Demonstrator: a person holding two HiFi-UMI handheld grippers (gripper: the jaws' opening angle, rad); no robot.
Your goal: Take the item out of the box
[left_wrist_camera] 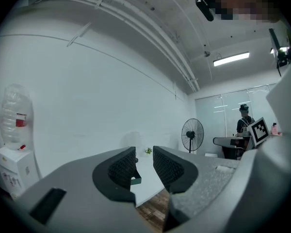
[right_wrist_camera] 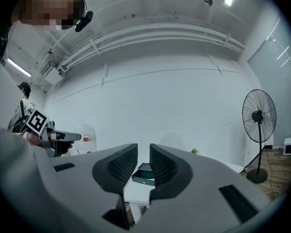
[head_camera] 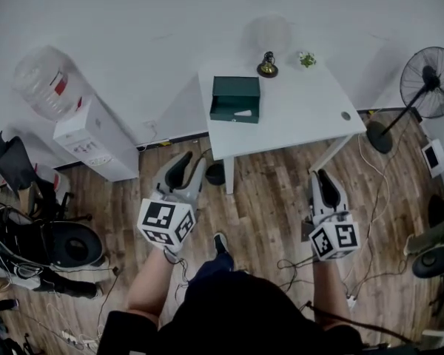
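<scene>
A dark green box point(head_camera: 235, 98) lies on the white table point(head_camera: 296, 117), its lid closed as far as I can tell, with a small white thing point(head_camera: 243, 112) at its front side. Both grippers hang over the wooden floor, short of the table, pointing level toward it. My left gripper point(head_camera: 183, 170) is open and empty; its view shows the box point(left_wrist_camera: 136, 180) far off past the jaws point(left_wrist_camera: 144, 161). My right gripper point(head_camera: 323, 179) is also open and empty, and the box point(right_wrist_camera: 144, 174) shows in the gap of its jaws point(right_wrist_camera: 143, 164).
A dark ornament point(head_camera: 266, 66) and a small plant point(head_camera: 306, 59) stand at the table's far edge. A water dispenser point(head_camera: 89, 135) stands at the left, a standing fan point(head_camera: 429, 83) at the right. Cables and gear point(head_camera: 52, 250) lie on the floor. A person point(left_wrist_camera: 244, 120) stands far off.
</scene>
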